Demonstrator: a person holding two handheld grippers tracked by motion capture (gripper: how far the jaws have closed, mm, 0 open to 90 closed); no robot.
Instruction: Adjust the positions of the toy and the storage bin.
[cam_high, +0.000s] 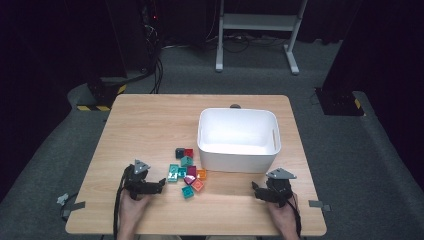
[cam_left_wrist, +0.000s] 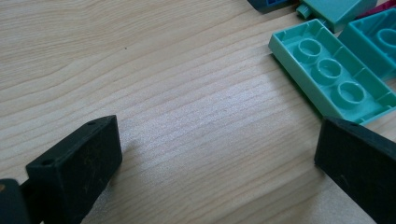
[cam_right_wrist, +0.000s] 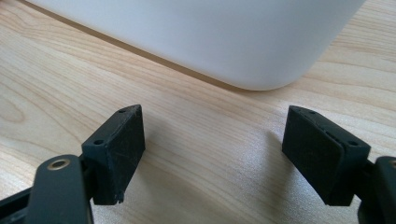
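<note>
Near edge, high view: two forearms enter from the bottom, each hand holding a tool low over the table (cam_high: 150, 120). Left tool (cam_high: 161, 183) lies at the left, jaws pointing right toward the brick pile; right tool (cam_high: 255, 189) lies at the right, in front of the bin's near right corner.

Left tool, own view (cam_left_wrist: 217, 154): jaws wide apart, nothing betw. them but bare wood grain; not gripping. Just beyond the right jaw lies a mint-green brick (cam_left_wrist: 334, 77), upside down w/ three round sockets showing, flat on the table, near the jaw but apart from it. Next to it at the right edge, a teal brick (cam_left_wrist: 378, 42), also hollow side up; farther back another teal piece (cam_left_wrist: 334, 9).

Right tool, own view (cam_right_wrist: 212, 140): jaws spread, empty, tips just above the wood. Not far ahead, the rounded corner of the white bin (cam_right_wrist: 224, 42).

Mid-table, high view: loose cluster of bricks (cam_high: 186, 172) betw. left tool and bin, i.e. teal, mint, dark red, magenta, orange (cam_high: 198, 184) pcs., a few touching each other, all on the table. White bin (cam_high: 239, 112) stands right of the cluster, upright, rectangular, interior bare.

Far: grey carpet, white stand legs (cam_high: 292, 57), cables, dark surrounds.
</note>
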